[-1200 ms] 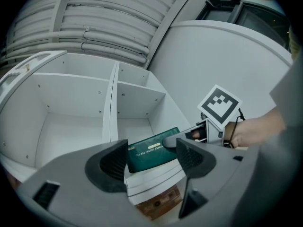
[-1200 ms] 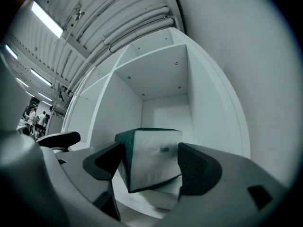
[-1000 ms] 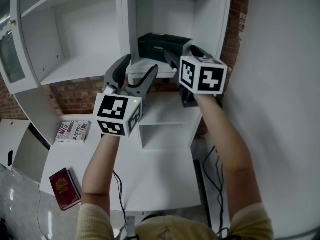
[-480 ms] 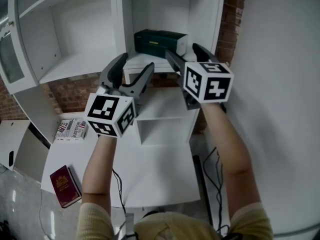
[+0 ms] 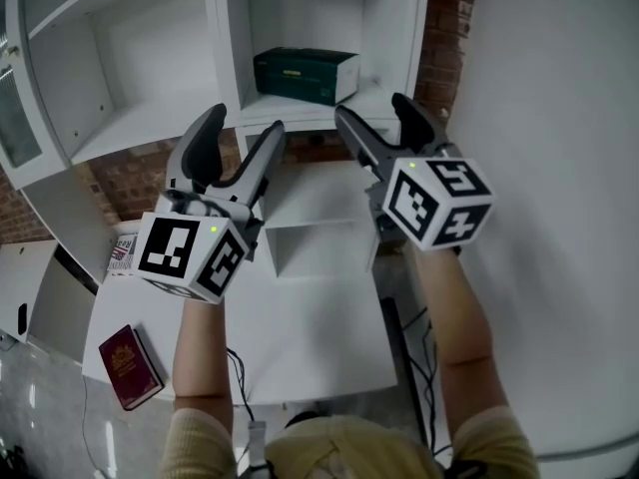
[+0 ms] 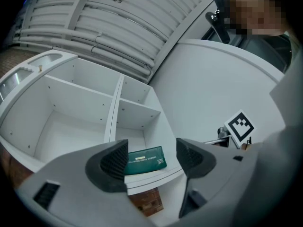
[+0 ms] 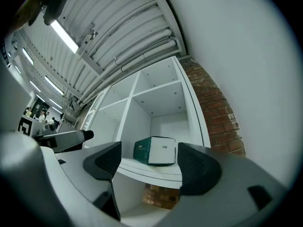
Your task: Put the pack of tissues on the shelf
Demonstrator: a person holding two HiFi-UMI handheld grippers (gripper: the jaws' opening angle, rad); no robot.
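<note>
The pack of tissues (image 5: 305, 74), a dark green box with a white end, rests on the shelf (image 5: 300, 108) of the white unit's right-hand compartment. It shows again in the left gripper view (image 6: 144, 160) and the right gripper view (image 7: 155, 151), framed between the jaws but well beyond them. My left gripper (image 5: 238, 136) is open and empty, below and left of the box. My right gripper (image 5: 374, 121) is open and empty too, below and right of it. Neither touches the pack.
The white shelf unit has a wide compartment (image 5: 140, 118) on the left and lower cubbies (image 5: 315, 213). On the white table (image 5: 300, 347) below lie a maroon booklet (image 5: 129, 367) and a printed box (image 5: 122, 252). A brick wall (image 5: 444, 28) and white wall (image 5: 559, 168) stand at right.
Both grippers have drawn back from the shelf toward me, the left drifting left and the right drifting right. The pack, earlier close by the right gripper's jaws, now sits alone on the shelf.
</note>
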